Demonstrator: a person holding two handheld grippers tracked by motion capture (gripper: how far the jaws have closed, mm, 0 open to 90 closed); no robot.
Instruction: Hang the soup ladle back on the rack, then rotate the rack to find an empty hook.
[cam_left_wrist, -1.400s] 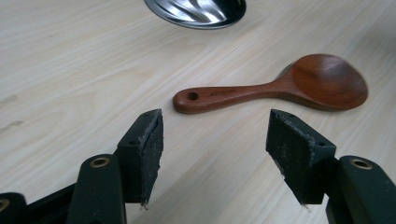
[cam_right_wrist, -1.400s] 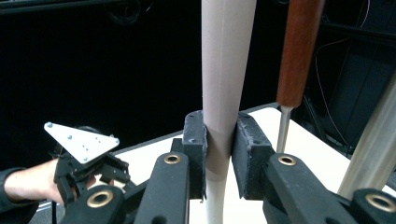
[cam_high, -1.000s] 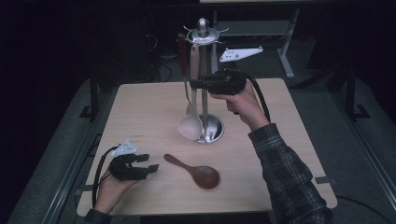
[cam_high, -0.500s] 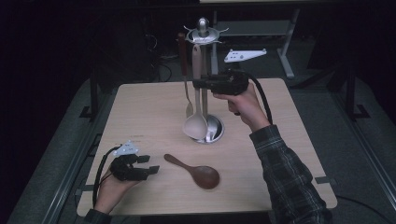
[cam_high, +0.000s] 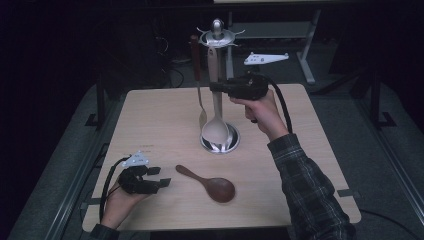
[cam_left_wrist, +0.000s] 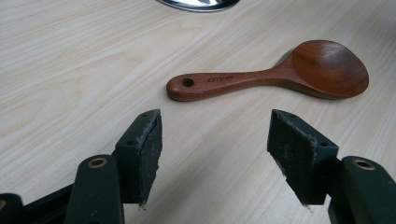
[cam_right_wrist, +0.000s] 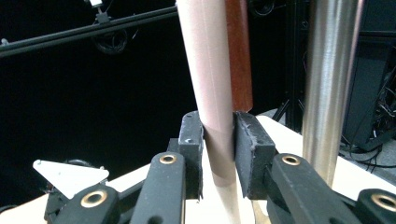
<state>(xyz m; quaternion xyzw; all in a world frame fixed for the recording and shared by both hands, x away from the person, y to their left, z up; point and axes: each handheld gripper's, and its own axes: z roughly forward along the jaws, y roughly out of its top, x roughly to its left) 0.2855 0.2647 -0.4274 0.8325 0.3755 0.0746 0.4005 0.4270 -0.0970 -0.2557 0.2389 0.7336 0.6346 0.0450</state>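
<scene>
The right tool (cam_high: 219, 88) was clamped on the handle of the beige spoon (cam_high: 216, 107), its pads pressed flat against both sides of the shaft, as the right gripper view (cam_right_wrist: 218, 158) showed. The grip was taken about halfway up the handle, probably so that the hanging spoon could be steered without swinging. The jaws had just been easing apart slightly, though the handle was seen caught between them and no gap showed at the pads.

The spoon hung upright on the metal utensil stand (cam_high: 218, 37), its handle top at the hooked ring near the knob and its bowl low over the stand's round base (cam_high: 220, 145). It was held close beside the stand's steel post (cam_right_wrist: 329, 84), which suggested a spoon either being settled on its hook or being lifted from it; which of the two could not be told. Behind it a slimmer utensil with a dark red-brown handle (cam_high: 195, 55) hung from the same ring.

The left tool (cam_high: 150, 184) rested low at the near left of the tabletop (cam_high: 150, 115), jaws apart and nothing between them. It was aimed at the dark wooden spoon (cam_left_wrist: 275, 77), which lay flat just ahead, handle towards the tool, apparently the next one to be taken.
</scene>
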